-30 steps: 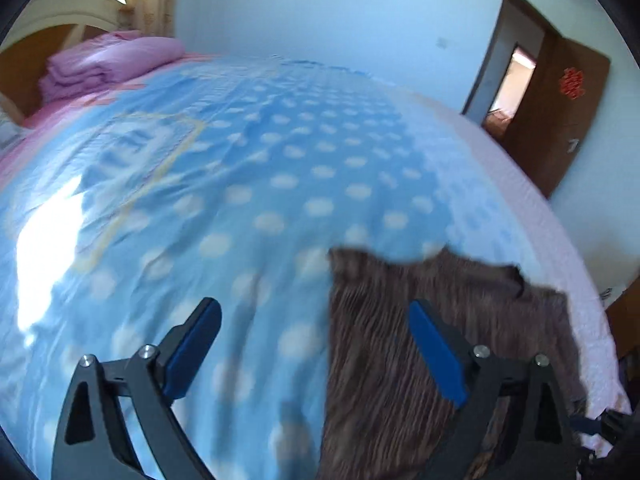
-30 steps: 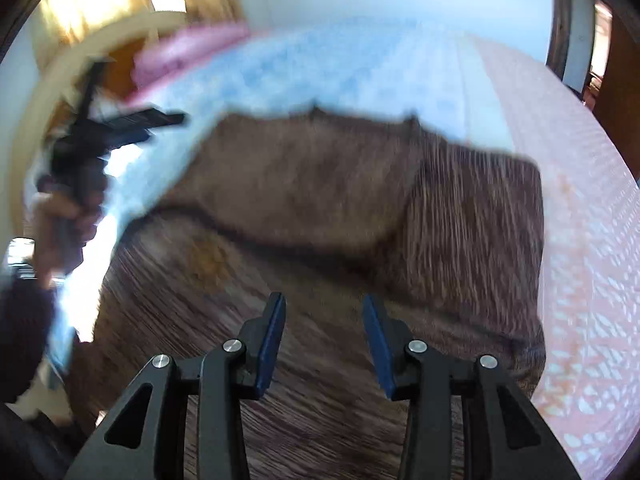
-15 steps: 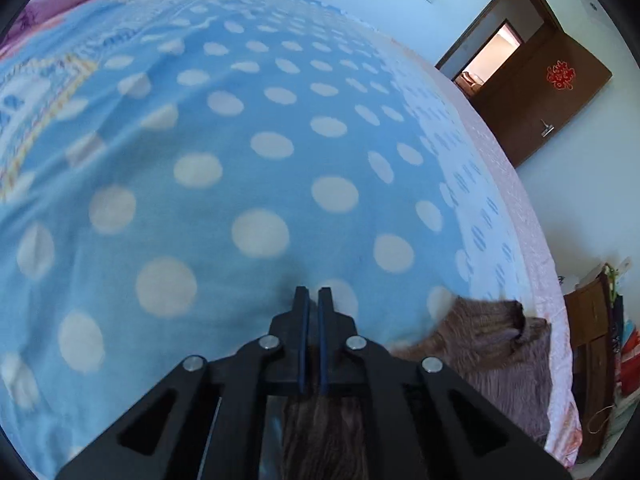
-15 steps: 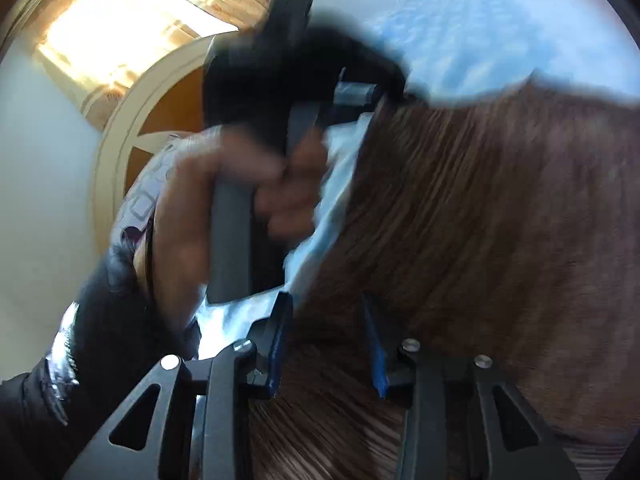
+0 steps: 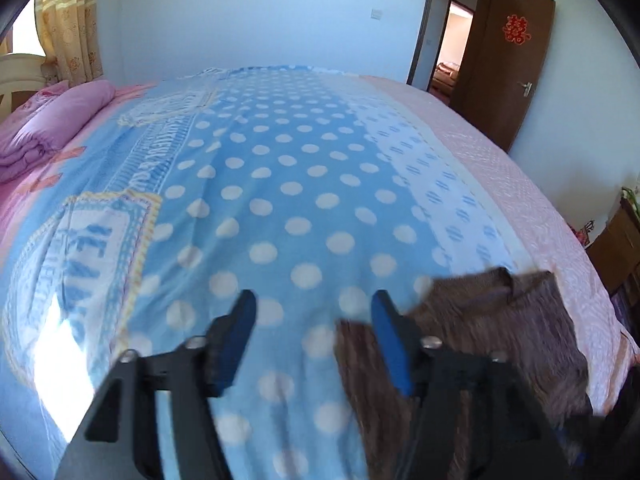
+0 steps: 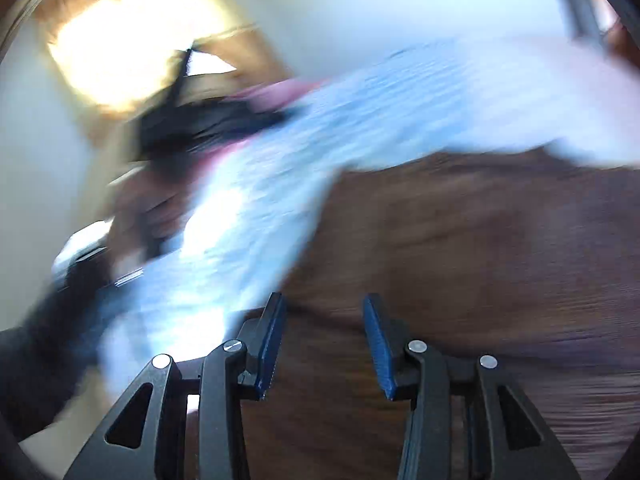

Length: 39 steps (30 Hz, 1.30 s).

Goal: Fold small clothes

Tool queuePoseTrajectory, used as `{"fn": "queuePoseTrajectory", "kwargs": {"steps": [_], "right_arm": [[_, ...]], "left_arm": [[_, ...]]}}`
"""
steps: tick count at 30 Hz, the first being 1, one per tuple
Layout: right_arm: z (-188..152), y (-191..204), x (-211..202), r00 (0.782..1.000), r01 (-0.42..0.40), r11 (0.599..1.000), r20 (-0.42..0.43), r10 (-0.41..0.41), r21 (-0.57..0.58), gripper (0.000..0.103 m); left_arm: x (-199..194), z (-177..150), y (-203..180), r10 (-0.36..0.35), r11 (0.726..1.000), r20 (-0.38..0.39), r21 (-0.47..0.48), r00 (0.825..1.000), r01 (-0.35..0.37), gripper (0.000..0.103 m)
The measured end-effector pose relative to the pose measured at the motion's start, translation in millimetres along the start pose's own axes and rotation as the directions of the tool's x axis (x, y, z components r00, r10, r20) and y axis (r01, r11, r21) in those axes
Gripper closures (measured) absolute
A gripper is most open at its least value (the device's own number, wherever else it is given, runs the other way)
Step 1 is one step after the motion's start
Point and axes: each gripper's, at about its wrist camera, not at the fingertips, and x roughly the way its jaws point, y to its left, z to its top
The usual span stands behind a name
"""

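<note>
A brown knit garment (image 5: 500, 320) lies on the blue polka-dot blanket (image 5: 304, 184) at the lower right of the left wrist view, with a folded flap on top. My left gripper (image 5: 314, 312) hovers over the blanket by the garment's left edge. Its jaws are opening and nothing is between them. The right wrist view is badly blurred. There my right gripper (image 6: 324, 320) hangs over the brown garment (image 6: 480, 240), its jaws part open and opening slightly, with no fabric pinched. The left gripper (image 6: 192, 120) and the hand holding it (image 6: 136, 208) show at upper left.
A folded pink quilt (image 5: 52, 128) lies at the head of the bed, far left. A pink sheet (image 5: 500, 168) covers the bed's right side. A brown door (image 5: 504, 60) stands open at the back right, and wooden furniture (image 5: 616, 244) stands beside the bed.
My left gripper shut at the garment's edge half a second ago, and is now open and higher. The right wrist view swung left and back, with its jaws about as wide as before.
</note>
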Motion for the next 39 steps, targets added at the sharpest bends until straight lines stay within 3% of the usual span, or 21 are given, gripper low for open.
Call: {"fn": "queuePoseTrajectory", "kwargs": {"steps": [2,3,5,9,12,14,16,17,20,23,24,26,28,31,33,35,37,39], "right_arm": [[-4.3,-27.7,-3.9,0.996,0.065,0.997,-0.059,-0.063,0.035,0.061],[-13.2,-39.4,-5.5,0.987,0.105,0.993,-0.124,-0.098,0.050,0.061],[-36.6,-49.5,-21.6,0.977,0.109,0.991,-0.192,-0.094,0.071,0.061],[-89.3,-51.4,-119.8,0.968,0.223,0.975,-0.118,-0.219,0.016,0.061],[-123.7,-50.0,-209.9,0.976,0.218,0.976,-0.028,-0.217,0.032,0.059],[-139.9,-43.5,-251.0,0.976,0.217,0.976,0.007,-0.217,0.017,0.041],[-154.7,-37.2,-281.0,0.980,0.201,0.979,0.002,-0.201,-0.010,0.033],[-156.6,-36.0,-285.5,0.980,0.201,0.979,-0.002,-0.201,-0.018,0.033],[-173.9,-46.7,-276.0,0.973,0.226,0.973,-0.060,-0.224,0.037,0.033],[-187.7,-54.5,-249.1,0.947,0.297,0.953,-0.146,-0.285,0.067,0.033],[-192.7,-57.6,-238.2,0.940,0.311,0.948,-0.173,-0.295,0.073,0.033],[-200.0,-61.4,-215.8,0.928,0.331,0.941,-0.209,-0.310,0.076,0.033],[-208.8,-62.5,-203.2,0.914,0.355,0.933,-0.228,-0.335,0.053,0.033],[-217.8,-52.4,-188.1,0.870,0.420,0.907,-0.266,-0.414,-0.041,0.032],[-223.7,-42.1,-188.5,0.875,0.376,0.923,-0.299,-0.381,-0.078,0.035],[-231.7,-34.1,-189.9,0.884,0.322,0.942,-0.327,-0.333,-0.091,0.056],[-235.7,-38.3,-188.1,0.878,0.338,0.938,-0.333,-0.343,-0.077,0.069],[-232.9,-47.9,-189.8,0.888,0.336,0.942,-0.327,-0.324,-0.020,0.081]], "left_arm": [[-10.4,-31.6,-13.3,-0.059,0.998,-0.024,-0.020,0.998,0.059,0.039],[-14.2,-46.4,-21.5,-0.067,0.998,-0.039,-0.022,0.997,0.067,0.039],[-25.6,-78.0,-34.6,-0.050,0.999,-0.047,-0.019,0.998,0.049,0.040],[-70.7,-136.5,-31.5,-0.201,0.977,-0.005,-0.071,0.980,0.200,0.037],[-119.7,-185.9,-23.5,-0.344,0.937,0.021,-0.064,0.939,0.344,0.021],[-145.7,-217.0,-17.8,-0.397,0.915,0.010,-0.077,0.918,0.397,0.014],[-162.0,-249.1,-15.8,-0.434,0.897,-0.026,-0.111,0.900,0.429,0.014],[-164.8,-261.3,-16.1,-0.439,0.894,-0.052,-0.125,0.897,0.430,0.014],[-165.2,-296.2,-21.0,-0.401,0.910,-0.121,-0.171,0.908,0.379,0.014],[-159.8,-320.4,-32.3,-0.393,0.909,-0.143,-0.212,0.908,0.360,0.014],[-159.1,-324.5,-35.9,-0.383,0.913,-0.145,-0.212,0.912,0.349,0.014],[-156.7,-334.2,-47.4,-0.315,0.940,-0.155,-0.186,0.936,0.285,0.014],[-154.3,-341.4,-52.4,-0.272,0.954,-0.161,-0.172,0.949,0.245,0.014],[-152.4,-341.8,-61.6,-0.237,0.966,-0.164,-0.141,0.957,0.215,0.014],[-153.2,-344.9,-66.4,-0.222,0.973,-0.186,-0.111,0.957,0.204,0.014],[-152.5,-347.5,-73.7,-0.220,0.975,-0.207,-0.076,0.953,0.209,0.015],[-151.1,-351.0,-75.7,-0.214,0.976,-0.205,-0.072,0.955,0.203,0.022],[-149.2,-350.2,-71.0,-0.204,0.977,-0.197,-0.100,0.959,0.187,0.043]]}}
